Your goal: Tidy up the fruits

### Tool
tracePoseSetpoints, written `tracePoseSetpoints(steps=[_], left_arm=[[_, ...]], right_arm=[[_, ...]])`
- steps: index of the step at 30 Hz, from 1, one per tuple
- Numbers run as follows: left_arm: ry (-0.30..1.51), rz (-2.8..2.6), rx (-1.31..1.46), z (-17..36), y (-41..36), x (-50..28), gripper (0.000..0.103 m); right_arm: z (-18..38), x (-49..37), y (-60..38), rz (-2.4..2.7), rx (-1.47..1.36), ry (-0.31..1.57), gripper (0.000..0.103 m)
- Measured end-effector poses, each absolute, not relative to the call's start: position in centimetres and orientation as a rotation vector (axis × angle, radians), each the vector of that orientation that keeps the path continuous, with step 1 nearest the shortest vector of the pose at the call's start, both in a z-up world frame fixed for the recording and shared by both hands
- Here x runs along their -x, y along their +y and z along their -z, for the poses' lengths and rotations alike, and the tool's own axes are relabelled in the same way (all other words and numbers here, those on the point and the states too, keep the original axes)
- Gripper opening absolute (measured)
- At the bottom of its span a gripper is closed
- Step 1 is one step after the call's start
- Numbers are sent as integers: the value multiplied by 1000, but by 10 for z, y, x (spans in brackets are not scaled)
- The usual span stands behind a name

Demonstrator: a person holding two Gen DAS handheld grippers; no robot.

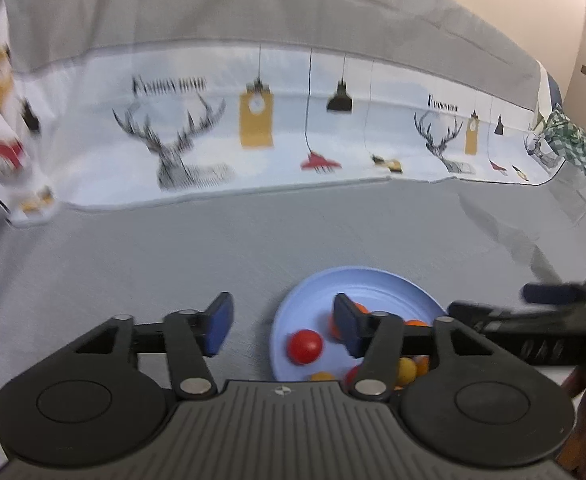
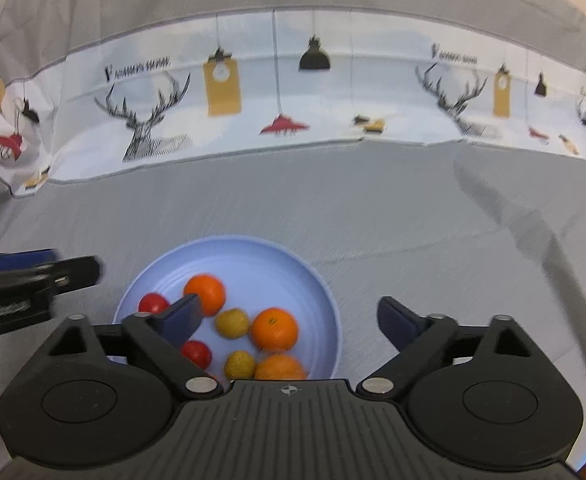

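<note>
My left gripper [image 1: 281, 326] is wide open. Nothing is between its two blue pads, and it holds nothing. Its right pad [image 1: 347, 330] sits in front of the blue plate [image 1: 373, 284], which is at about 5 o'clock in the left view. A red tomato [image 1: 304, 346] lies on the plate just beside that pad.

My right gripper [image 2: 289, 322] is wide open too, and it holds nothing. It is above the near side of the plate [image 2: 237, 256]. Its left pad [image 2: 183, 316] is in front of the fruit, but I cannot tell if it touches any. Its right pad [image 2: 397, 322] is outside the plate, over the gray cloth [image 2: 373, 220].

All the fruit is on the plate: three oranges [image 2: 275, 329], two small yellow fruits [image 2: 232, 323] and two red tomatoes [image 2: 153, 303]. At 12 o'clock, well apart from the plate, hangs a white cloth with deer pictures [image 2: 145, 120].
</note>
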State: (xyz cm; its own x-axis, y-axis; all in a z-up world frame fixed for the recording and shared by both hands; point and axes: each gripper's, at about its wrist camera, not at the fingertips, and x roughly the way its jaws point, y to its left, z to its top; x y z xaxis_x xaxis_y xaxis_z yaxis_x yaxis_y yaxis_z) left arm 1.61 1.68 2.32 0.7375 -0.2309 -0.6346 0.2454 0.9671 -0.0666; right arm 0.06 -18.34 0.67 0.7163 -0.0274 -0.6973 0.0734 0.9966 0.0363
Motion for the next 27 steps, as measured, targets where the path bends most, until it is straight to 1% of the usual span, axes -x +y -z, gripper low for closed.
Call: tracePoseSetpoints(steps=[1, 3, 6, 8, 9, 11, 13, 14, 16, 18, 23, 27], left_arm=[[676, 252, -33, -26, 20, -9, 71], [669, 236, -40, -31, 25, 4, 74], [680, 230, -52, -35, 28, 26, 76], [684, 230, -71, -37, 26, 38, 81], [685, 227, -79, -38, 24, 45, 86], [706, 226, -66, -38, 23, 55, 89], [763, 215, 1, -31, 27, 62, 99], [787, 206, 31, -27, 29, 64, 103], [843, 183, 61, -18, 29, 65, 103], [877, 159, 34, -10, 24, 62, 103], [918, 117, -9, 4, 19, 52, 103], [937, 108, -13, 11, 17, 47, 103]], right_arm=[[-9, 2, -186, 63, -65, 757, 100], [-14, 10, -191, 77, -66, 726, 102], [-22, 19, -194, 91, -56, 704, 102], [-28, 27, -195, 84, -41, 693, 102], [-31, 31, -195, 82, -31, 692, 102], [-35, 42, -192, 76, -13, 702, 102], [-38, 54, -187, 75, 17, 695, 102], [-39, 60, -185, 76, 33, 683, 102], [-39, 71, -181, 81, 75, 664, 102], [-35, 76, -178, 75, 111, 670, 102], [-16, 67, -178, 71, 136, 782, 102], [-6, 56, -184, 65, 64, 856, 102]])
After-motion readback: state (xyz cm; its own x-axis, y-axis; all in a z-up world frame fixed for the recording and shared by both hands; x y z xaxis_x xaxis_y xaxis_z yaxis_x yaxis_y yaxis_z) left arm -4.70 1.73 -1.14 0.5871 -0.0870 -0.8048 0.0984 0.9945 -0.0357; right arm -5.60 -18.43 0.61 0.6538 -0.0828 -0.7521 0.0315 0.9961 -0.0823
